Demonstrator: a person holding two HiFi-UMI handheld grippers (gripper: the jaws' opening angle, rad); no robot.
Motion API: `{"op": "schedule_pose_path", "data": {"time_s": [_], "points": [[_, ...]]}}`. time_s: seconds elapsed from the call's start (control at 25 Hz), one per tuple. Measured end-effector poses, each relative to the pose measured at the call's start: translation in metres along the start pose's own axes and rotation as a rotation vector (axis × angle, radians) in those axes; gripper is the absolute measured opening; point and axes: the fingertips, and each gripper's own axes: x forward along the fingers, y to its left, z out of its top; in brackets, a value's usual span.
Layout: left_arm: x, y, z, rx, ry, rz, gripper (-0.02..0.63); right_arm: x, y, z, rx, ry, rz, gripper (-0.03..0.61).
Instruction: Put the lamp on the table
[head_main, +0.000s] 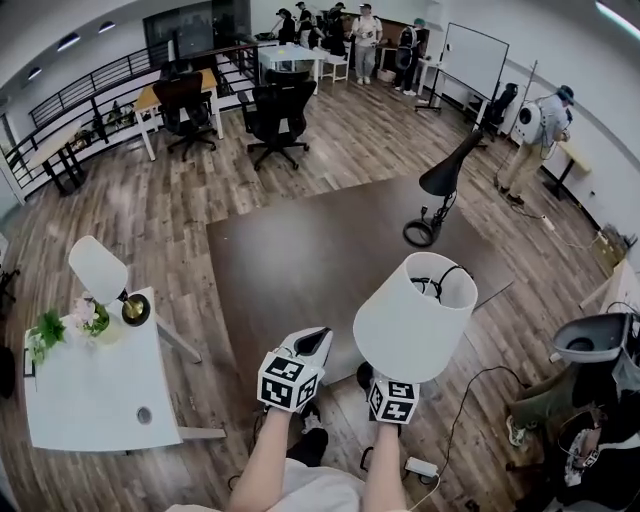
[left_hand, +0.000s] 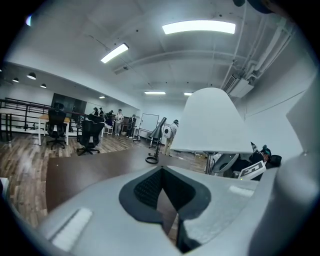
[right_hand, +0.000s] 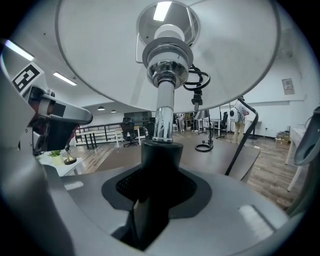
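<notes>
The lamp has a white cone shade (head_main: 415, 315) on a chrome stem (right_hand: 161, 117) with a black sleeve. My right gripper (head_main: 386, 380) is shut on that black sleeve (right_hand: 159, 165) and holds the lamp upright at the near edge of the dark brown table (head_main: 320, 250). The shade hides the jaws in the head view. My left gripper (head_main: 316, 342) hangs beside the lamp on its left, jaws shut (left_hand: 165, 200) with nothing in them. In the left gripper view the shade (left_hand: 212, 122) stands to the right above the table (left_hand: 85, 170).
A black desk lamp (head_main: 440, 180) stands on the table's far right part. A small white table (head_main: 90, 385) at left bears another white-shade lamp (head_main: 98, 268) and flowers. Office chairs (head_main: 275, 115) and people stand beyond. A cable and adapter (head_main: 420, 466) lie on the floor.
</notes>
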Motion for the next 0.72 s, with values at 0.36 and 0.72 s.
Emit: {"op": "schedule_pose_path", "data": {"time_s": [0.36,0.72], "points": [[0.059,0.049,0.033,-0.016,-0.010,0.005,0.000,0.078,0.003,0.042,-0.024,-0.005,0.049,0.153],[0.129,0.084,0.029,0.039,0.060,-0.042,0.000,0.156,-0.039,0.060,-0.026,0.000,0.028,0.153]]}}
